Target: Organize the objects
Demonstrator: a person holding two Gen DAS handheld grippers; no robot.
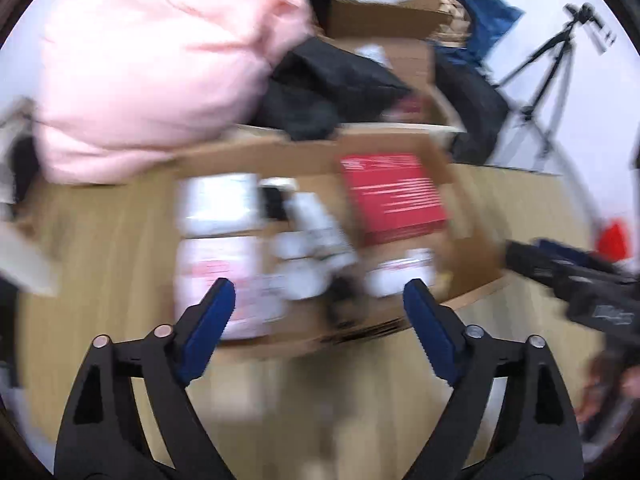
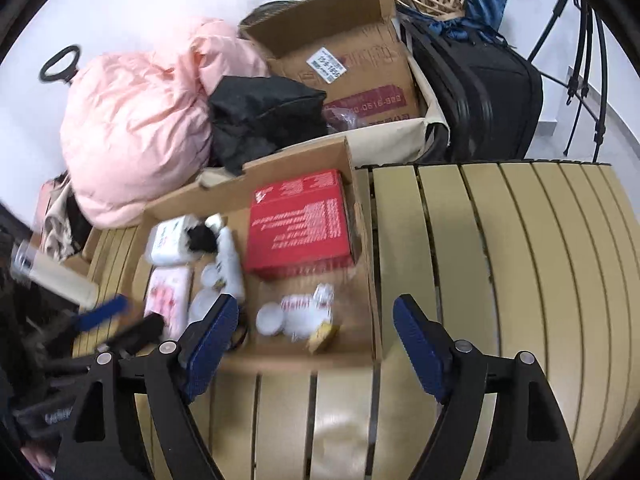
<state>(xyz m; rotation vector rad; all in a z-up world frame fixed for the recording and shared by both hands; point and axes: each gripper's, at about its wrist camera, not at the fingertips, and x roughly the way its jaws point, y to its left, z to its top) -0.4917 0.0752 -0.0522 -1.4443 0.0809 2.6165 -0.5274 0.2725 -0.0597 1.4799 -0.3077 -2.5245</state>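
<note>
We are judging this to be an early sorting step: both tongs are standing apart and carrying nothing, hovering over the slatted wooden surface (image 2: 500,248) just short of the shallow cardboard tray (image 2: 372,280) that holds the small things to be organized.

Going left to right in the right wrist view, the left tongs (image 2: 108,316) are showing at the tray's left edge, blurred, with a cream cylindrical bottle (image 2: 56,276) lying just beyond them. Inside the tray we are seeing white packets (image 2: 170,240), a white bottle with a dark cap (image 2: 228,256), small round white tubs (image 2: 270,318) and, toward the back right, a red box (image 2: 298,224). The right tongs (image 2: 316,312) are sitting nearest the tubs — their left pad is over the tray's front, their right pad over bare slats.

In the left wrist view the left tongs (image 1: 320,300) are pointing at the tray's front half, though blur is hiding which item lies between the pads.

Next, we would be picking one item — likely a tub or the bottle — and lowering open pads around it, clear of its neighbours.
</note>
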